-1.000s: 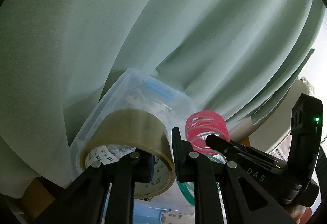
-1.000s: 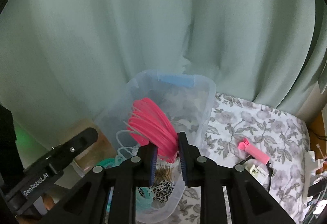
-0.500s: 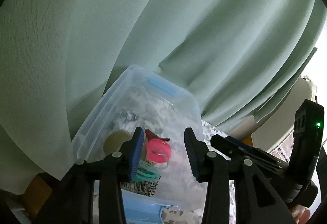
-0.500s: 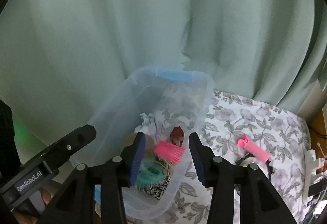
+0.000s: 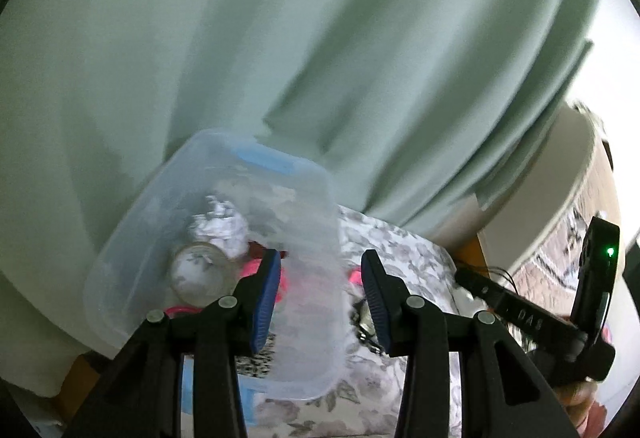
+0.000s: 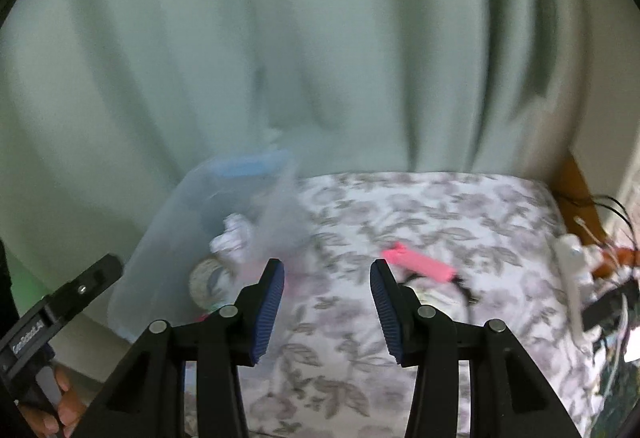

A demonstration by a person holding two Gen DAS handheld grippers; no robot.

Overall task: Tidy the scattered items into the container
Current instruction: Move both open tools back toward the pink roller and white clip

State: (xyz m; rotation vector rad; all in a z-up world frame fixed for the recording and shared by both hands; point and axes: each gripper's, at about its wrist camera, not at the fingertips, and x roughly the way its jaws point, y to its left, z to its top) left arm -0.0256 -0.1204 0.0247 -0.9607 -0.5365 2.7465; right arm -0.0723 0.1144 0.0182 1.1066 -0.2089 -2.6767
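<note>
Your left gripper (image 5: pixel 320 290) stands with its jaws parted and nothing between the blue pads (image 5: pixel 265 302); through the gap you see only the near wall of the clear plastic container (image 5: pixel 316 318) and the floral cloth (image 5: pixel 400 242) beyond it. Your right gripper (image 6: pixel 327 298) is likewise spread apart and empty, its pads framing bare flowered cloth just to the right of the container's side. In the left wrist view the other gripper's black body, with a green light, sits at the right edge with a bit of your hand (image 5: pixel 580 398) below it. The container has a blue clip (image 5: pixel 264 160) on its far rim and sits at the left end of the cloth, close against the pale green curtain (image 5: pixel 280 38). Inside it lie a crumpled white paper (image 5: pixel 220 226), a roll of tape (image 5: pixel 196 274) lying flat beside it, and something pink (image 5: pixel 250 270) partly hidden behind your left pad. Outside, well to the right of the container, a pink stick-shaped item (image 6: pixel 420 264) lies on the cloth, with a dark cord (image 6: pixel 464 292) just beside it; the blur keeps you from telling whether they touch. At the far right edge are white and black cables (image 6: pixel 576 278).
</note>
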